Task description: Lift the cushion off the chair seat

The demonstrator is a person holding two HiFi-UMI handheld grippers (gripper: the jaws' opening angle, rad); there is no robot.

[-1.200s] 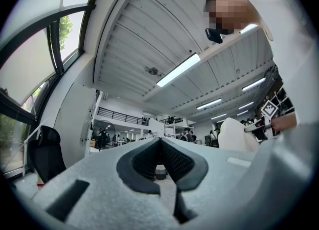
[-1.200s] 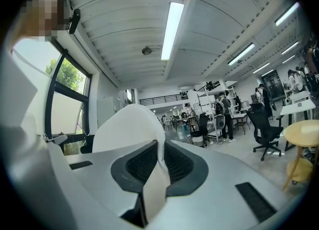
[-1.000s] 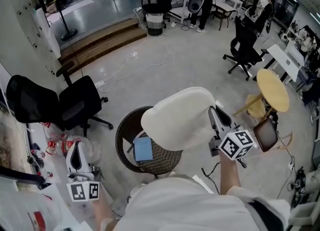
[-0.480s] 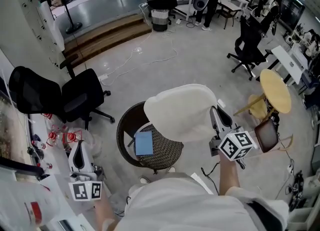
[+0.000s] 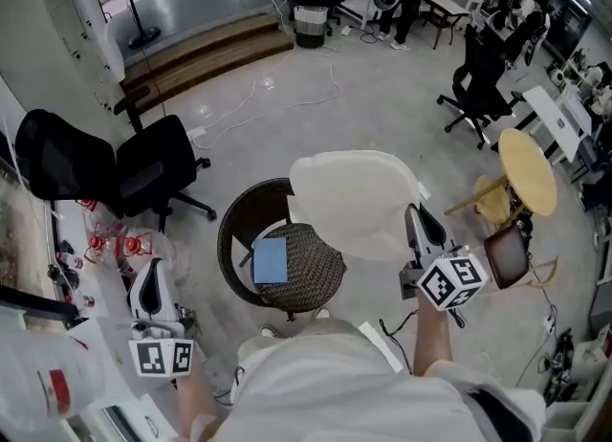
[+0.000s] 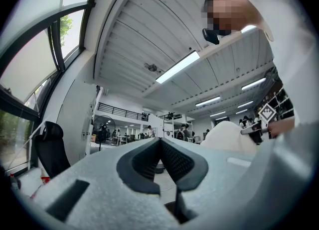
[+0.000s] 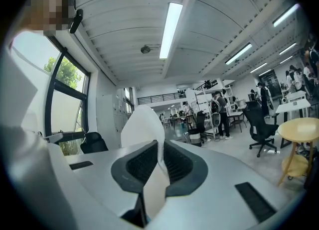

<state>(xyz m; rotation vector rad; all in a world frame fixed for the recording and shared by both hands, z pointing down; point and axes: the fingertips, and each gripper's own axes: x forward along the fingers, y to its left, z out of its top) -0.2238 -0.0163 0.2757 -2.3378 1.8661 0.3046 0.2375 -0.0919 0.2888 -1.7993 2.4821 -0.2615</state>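
Head view, looking steeply down: a pale cream cushion [image 5: 354, 203] is held over the far right rim of a round, dark woven chair [image 5: 306, 277]. The seat's weave is uncovered and a blue square item [image 5: 271, 260] lies at its left side. The right gripper [image 5: 415, 212] clamps the cushion's near right edge. The left gripper [image 5: 148, 273] is well apart, low at the left, touching nothing. The floor [image 5: 382, 115] is smooth grey concrete with a white cable [image 5: 277, 96] trailing across it. A black office chair [image 5: 143, 177] stands to the left, a round wooden table [image 5: 528, 172] to the right, and a wooden step [image 5: 206, 53] runs along the far side.

Left gripper view: the left gripper [image 6: 160, 142] has its jaws together with nothing between them (the cushion [image 6: 227, 134] shows off to the right). Above is a white ribbed ceiling with a strip light [image 6: 179, 67].

Right gripper view: the right gripper [image 7: 160, 147] pinches a thin fold of the cushion [image 7: 144, 124], which rises upright above the jaws. Beyond lies a large open workroom with tall windows at the left.
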